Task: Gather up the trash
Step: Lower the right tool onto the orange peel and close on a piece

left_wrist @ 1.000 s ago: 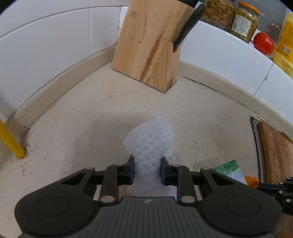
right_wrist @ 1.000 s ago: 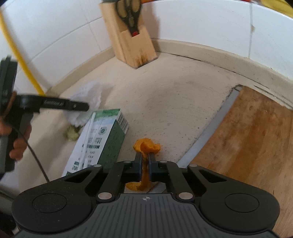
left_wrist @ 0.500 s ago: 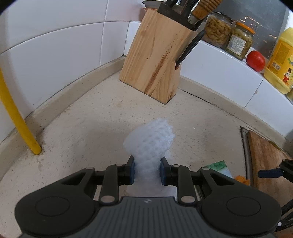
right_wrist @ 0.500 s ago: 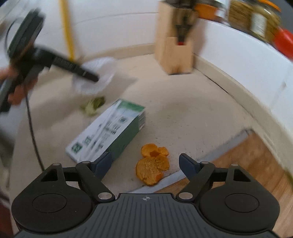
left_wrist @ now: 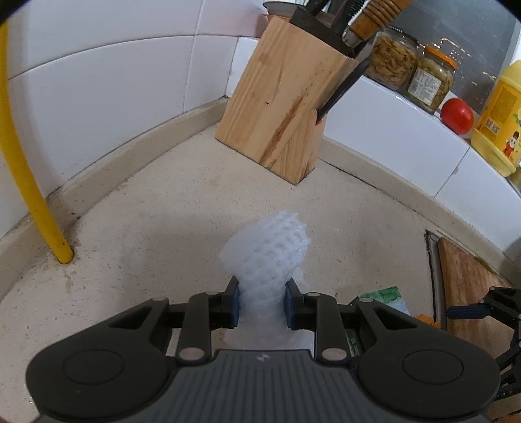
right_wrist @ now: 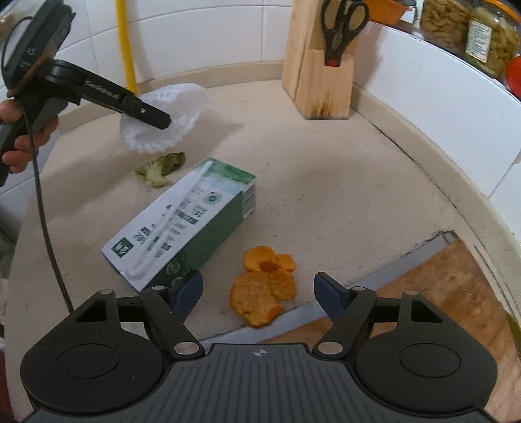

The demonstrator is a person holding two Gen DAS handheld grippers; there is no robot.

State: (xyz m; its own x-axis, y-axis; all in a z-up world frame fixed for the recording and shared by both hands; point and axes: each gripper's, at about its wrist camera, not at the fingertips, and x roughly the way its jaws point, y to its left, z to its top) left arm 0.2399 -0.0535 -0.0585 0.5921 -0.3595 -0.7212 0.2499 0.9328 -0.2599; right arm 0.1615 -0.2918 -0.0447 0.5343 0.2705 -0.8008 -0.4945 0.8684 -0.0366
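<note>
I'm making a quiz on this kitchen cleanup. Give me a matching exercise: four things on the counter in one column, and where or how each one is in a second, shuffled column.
Things:
1. foam net
2. orange peel
3. carton
4. scissors

States:
A. lying on its side
B. stuck in the knife block
C. clamped in the left gripper
D. loose between the right gripper's parted fingers

Pairs: 1-C, 2-D, 3-A, 4-B

The left gripper has its jaws pinched on a white foam net, which flares out beyond them above the table. A wooden knife block stands well ahead, a yellow hose far left.
</note>
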